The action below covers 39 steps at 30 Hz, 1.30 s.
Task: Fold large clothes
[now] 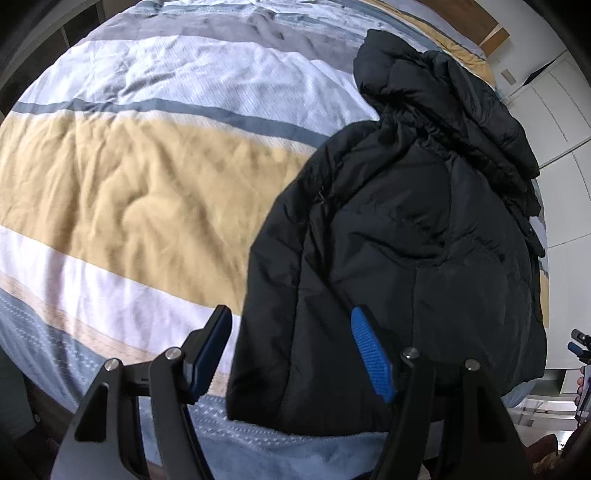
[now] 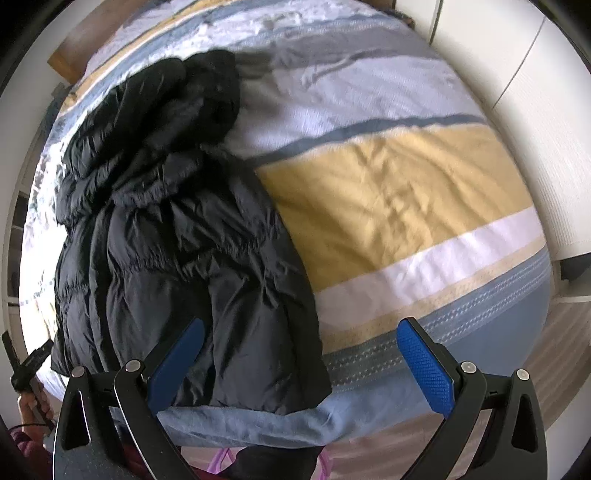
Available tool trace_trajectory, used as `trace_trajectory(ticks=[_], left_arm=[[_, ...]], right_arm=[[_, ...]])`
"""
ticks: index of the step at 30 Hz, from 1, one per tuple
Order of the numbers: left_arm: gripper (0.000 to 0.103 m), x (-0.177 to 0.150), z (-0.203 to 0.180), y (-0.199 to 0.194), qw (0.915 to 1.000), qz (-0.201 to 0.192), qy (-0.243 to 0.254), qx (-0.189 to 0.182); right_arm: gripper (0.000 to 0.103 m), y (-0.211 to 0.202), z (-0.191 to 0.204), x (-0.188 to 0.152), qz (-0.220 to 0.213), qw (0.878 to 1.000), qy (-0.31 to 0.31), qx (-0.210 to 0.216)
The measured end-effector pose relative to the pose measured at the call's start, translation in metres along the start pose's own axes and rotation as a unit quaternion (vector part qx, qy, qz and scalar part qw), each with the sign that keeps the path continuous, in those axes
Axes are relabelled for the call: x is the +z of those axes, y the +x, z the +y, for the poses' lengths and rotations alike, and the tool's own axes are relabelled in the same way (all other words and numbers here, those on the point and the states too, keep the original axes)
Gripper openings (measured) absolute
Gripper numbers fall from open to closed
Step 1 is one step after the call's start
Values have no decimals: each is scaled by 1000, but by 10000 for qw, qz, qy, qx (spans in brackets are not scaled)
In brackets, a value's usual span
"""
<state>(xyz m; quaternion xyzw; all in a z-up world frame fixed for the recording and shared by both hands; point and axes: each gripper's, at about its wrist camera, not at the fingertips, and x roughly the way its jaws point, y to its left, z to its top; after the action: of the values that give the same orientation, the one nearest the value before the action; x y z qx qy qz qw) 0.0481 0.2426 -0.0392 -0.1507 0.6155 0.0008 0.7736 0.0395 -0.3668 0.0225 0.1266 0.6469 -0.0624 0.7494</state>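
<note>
A large black puffer jacket (image 1: 406,240) lies on the striped bed, hem toward me, hood bunched at the far end; it also shows in the right wrist view (image 2: 177,240). My left gripper (image 1: 295,354) is open and empty, held above the jacket's near left hem corner. My right gripper (image 2: 301,365) is open and empty, held above the jacket's near right hem corner. Neither gripper touches the fabric. The other hand-held gripper shows at the right edge of the left wrist view (image 1: 580,347) and at the left edge of the right wrist view (image 2: 29,365).
The bed cover (image 1: 129,192) has white, yellow, grey and blue stripes and is wrinkled; it also fills the right wrist view (image 2: 406,206). A wooden headboard (image 1: 480,26) is at the far end. White cabinets (image 1: 561,110) stand on one side, a white wall (image 2: 535,92) on the other.
</note>
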Motion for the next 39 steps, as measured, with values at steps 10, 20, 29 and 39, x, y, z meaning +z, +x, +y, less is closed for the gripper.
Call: trace_trajectory(ticks=[10, 20, 29, 39], left_arm=[[66, -4, 1, 29, 9993, 282, -205, -109], [66, 2, 1, 40, 9974, 496, -491, -199], [66, -6, -14, 48, 9966, 588, -487, -317], [65, -16, -26, 50, 9956, 554, -545, -527]], right_arm=[[102, 54, 5, -12, 523, 9981, -306, 71], [102, 102, -6, -22, 891, 9944, -197, 528], [102, 135, -11, -45, 1254, 9876, -67, 946], [77, 142, 6, -58, 1366, 9866, -153, 881]])
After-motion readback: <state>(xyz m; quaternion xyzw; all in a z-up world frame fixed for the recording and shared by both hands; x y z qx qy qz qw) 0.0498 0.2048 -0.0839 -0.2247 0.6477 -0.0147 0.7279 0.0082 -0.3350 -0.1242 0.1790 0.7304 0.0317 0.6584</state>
